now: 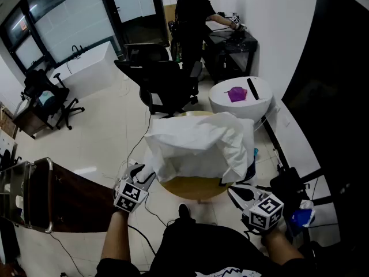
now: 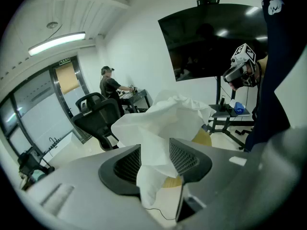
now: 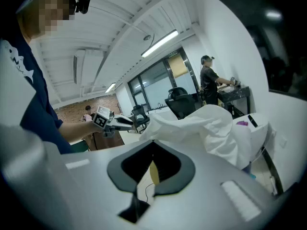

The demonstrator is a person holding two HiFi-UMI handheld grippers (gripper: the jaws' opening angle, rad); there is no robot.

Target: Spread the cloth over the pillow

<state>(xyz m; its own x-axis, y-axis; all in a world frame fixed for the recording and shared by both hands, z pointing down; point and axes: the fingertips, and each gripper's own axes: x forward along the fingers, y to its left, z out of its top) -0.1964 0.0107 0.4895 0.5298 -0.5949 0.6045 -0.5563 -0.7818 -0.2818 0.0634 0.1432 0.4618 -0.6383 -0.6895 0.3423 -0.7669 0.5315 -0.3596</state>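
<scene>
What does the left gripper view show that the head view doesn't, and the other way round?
Only the left gripper view: the left gripper seen up close, its jaws closed on a fold of the cloth, and the ceiling light. Only the head view: the white stand with a purple thing on it. Both: the cloth heaped on the round table, the right gripper apart from the cloth, the black chair and the person at the desk.

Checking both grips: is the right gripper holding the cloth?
No, the right gripper has shut jaws with none of the cloth between them.
</scene>
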